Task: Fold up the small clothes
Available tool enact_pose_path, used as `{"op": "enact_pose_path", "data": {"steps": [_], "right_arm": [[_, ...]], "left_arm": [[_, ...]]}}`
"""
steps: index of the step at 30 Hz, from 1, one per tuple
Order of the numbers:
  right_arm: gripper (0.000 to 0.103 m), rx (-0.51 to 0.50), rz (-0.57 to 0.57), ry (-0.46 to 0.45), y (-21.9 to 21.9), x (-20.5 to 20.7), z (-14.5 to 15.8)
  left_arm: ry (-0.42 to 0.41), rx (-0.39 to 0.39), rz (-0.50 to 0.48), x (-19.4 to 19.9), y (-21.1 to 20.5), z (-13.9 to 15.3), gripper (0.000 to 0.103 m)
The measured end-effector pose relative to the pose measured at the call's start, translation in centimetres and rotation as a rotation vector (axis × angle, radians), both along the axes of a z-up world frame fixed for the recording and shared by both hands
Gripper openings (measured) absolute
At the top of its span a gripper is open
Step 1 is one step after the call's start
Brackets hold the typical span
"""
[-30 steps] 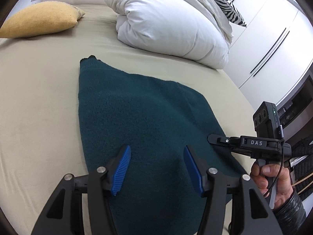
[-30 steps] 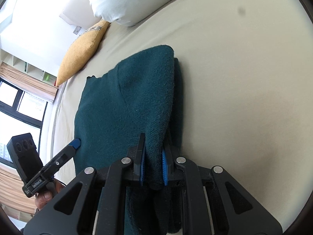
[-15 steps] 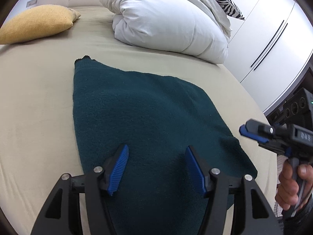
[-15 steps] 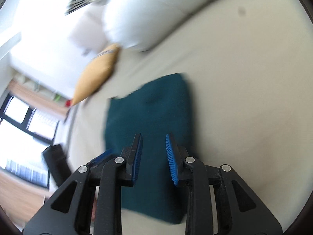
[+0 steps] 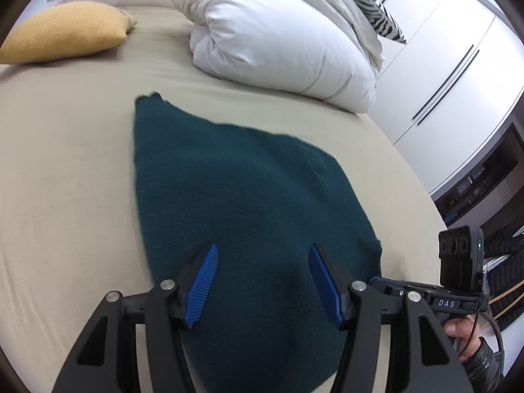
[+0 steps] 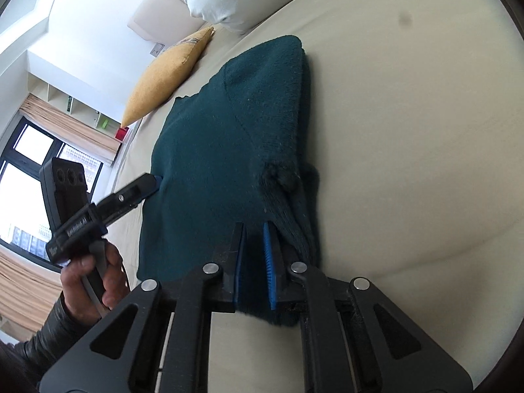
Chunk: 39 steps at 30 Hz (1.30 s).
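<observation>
A dark teal knit garment (image 5: 242, 196) lies flat on the beige bed sheet (image 5: 65, 170); it also shows in the right wrist view (image 6: 216, 150). My left gripper (image 5: 262, 258) is open and empty, hovering over the garment's near part. My right gripper (image 6: 253, 239) has its blue pads close together around the garment's near right edge, which is folded double there. The right gripper's body shows at the right of the left wrist view (image 5: 425, 294). The left gripper shows in the right wrist view (image 6: 131, 193) at the garment's left edge.
A white duvet (image 5: 281, 39) is piled at the head of the bed. A yellow cushion (image 5: 62, 32) lies far left. White wardrobe doors (image 5: 452, 65) stand to the right. A window (image 6: 29, 177) is beyond the bed's left side.
My right gripper let go and lifted half a second ago; now it is back down at the garment's near right edge, pads nearly together. The left gripper stayed open over the garment.
</observation>
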State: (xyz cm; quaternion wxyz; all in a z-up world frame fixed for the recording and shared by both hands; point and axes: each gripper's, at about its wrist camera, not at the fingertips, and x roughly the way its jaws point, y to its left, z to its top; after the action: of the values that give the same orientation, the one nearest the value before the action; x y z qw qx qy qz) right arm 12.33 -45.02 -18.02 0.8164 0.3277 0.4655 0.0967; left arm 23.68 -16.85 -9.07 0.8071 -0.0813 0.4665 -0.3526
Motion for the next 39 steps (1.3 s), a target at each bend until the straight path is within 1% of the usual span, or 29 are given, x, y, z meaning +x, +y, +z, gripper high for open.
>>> {"op": "enact_pose_path", "data": {"steps": [2,3,4,6,7,9,10,12,14,16,17,18,20,22,23,25,27,28,29,30,31,32,34,35,37,38,39], "right_arm": [[0.009,-0.035,0.026,0.021,0.2,-0.7,0.8],[0.013,-0.057,0.049,0.027,0.3,-1.1,1.6],[0.013,-0.076,0.055,0.025,0.3,-1.3,2.3],[0.016,-0.106,0.051,-0.011,0.0,-1.5,4.2],[0.016,-0.102,0.044,-0.032,-0.1,-1.1,5.1],[0.016,-0.069,0.029,-0.066,-0.4,0.9,6.2],[0.016,-0.067,0.025,-0.076,0.0,2.4,6.5],[0.016,-0.059,0.033,-0.093,0.0,4.7,6.6],[0.016,-0.038,0.037,-0.059,0.2,7.6,5.7],[0.016,-0.090,0.060,0.003,0.8,10.4,4.2],[0.015,-0.128,0.057,0.037,0.9,11.4,3.3],[0.014,-0.132,0.047,0.047,0.9,12.2,2.8],[0.013,-0.104,0.017,0.029,-0.1,12.9,2.3],[0.009,-0.053,-0.025,0.027,-1.4,13.6,1.6],[0.009,-0.049,-0.041,0.025,-1.9,13.4,1.6],[0.009,-0.104,-0.081,0.016,-2.7,13.5,1.6],[0.009,-0.074,-0.113,0.025,-3.5,13.4,1.1],[0.009,-0.084,-0.139,0.032,-3.7,12.9,1.5],[0.013,-0.108,-0.147,0.028,-3.5,12.0,2.0],[0.014,-0.138,-0.154,0.019,-3.2,12.3,2.1],[0.017,-0.158,-0.157,0.006,-2.9,11.5,3.1],[0.017,-0.153,-0.151,-0.008,-2.5,10.9,3.8],[0.017,-0.075,-0.099,-0.084,-1.7,8.5,5.6],[0.017,-0.042,-0.068,-0.116,-1.2,7.2,6.3],[0.030,-0.029,-0.017,-0.128,0.0,5.2,6.6],[0.035,-0.033,0.015,-0.128,0.7,4.3,6.3],[0.053,-0.049,0.031,-0.115,1.2,3.4,5.6]], "left_arm": [[-0.042,0.015,0.044,0.3,1.1,1.2,0.061],[-0.059,0.016,0.060,0.7,1.4,1.6,0.061],[-0.071,0.016,0.072,1.2,1.6,1.8,0.061],[-0.088,0.031,0.077,2.0,1.1,2.2,0.061],[-0.098,0.044,0.069,2.5,0.4,2.2,0.060],[-0.123,0.100,0.045,3.2,-1.1,1.9,0.060],[-0.131,0.149,0.034,3.7,-2.0,1.3,0.060],[-0.138,0.220,0.037,4.8,-3.2,0.1,0.060],[-0.159,0.269,0.031,5.4,-4.2,-0.7,0.061],[-0.171,0.317,0.015,5.8,-5.1,-1.3,0.063],[-0.174,0.329,0.009,5.9,-5.4,-1.5,0.063],[-0.169,0.328,0.007,6.1,-5.4,-1.8,0.064],[-0.142,0.313,0.003,6.8,-5.4,-2.4,0.066],[-0.121,0.306,-0.008,7.4,-5.7,-2.9,0.067],[-0.115,0.307,-0.016,7.6,-5.9,-3.1,0.069],[-0.117,0.320,-0.028,7.7,-6.6,-3.6,0.071],[-0.128,0.329,-0.038,7.7,-6.9,-3.9,0.073],[-0.126,0.325,-0.039,7.7,-6.9,-4.0,0.073],[-0.121,0.318,-0.038,7.7,-6.7,-3.9,0.073],[-0.114,0.309,-0.034,7.7,-6.4,-3.7,0.073],[-0.106,0.297,-0.024,7.6,-6.0,-3.4,0.073],[-0.102,0.281,-0.007,7.3,-5.6,-2.9,0.072],[-0.098,0.259,0.023,6.3,-4.6,-1.6,0.069],[-0.099,0.235,0.034,5.7,-4.1,-0.9,0.069],[-0.094,0.193,0.033,4.1,-3.3,-0.1,0.069],[-0.096,0.190,0.029,3.4,-3.1,-0.1,0.069],[-0.103,0.204,0.025,2.8,-3.2,-0.5,0.069]]}}
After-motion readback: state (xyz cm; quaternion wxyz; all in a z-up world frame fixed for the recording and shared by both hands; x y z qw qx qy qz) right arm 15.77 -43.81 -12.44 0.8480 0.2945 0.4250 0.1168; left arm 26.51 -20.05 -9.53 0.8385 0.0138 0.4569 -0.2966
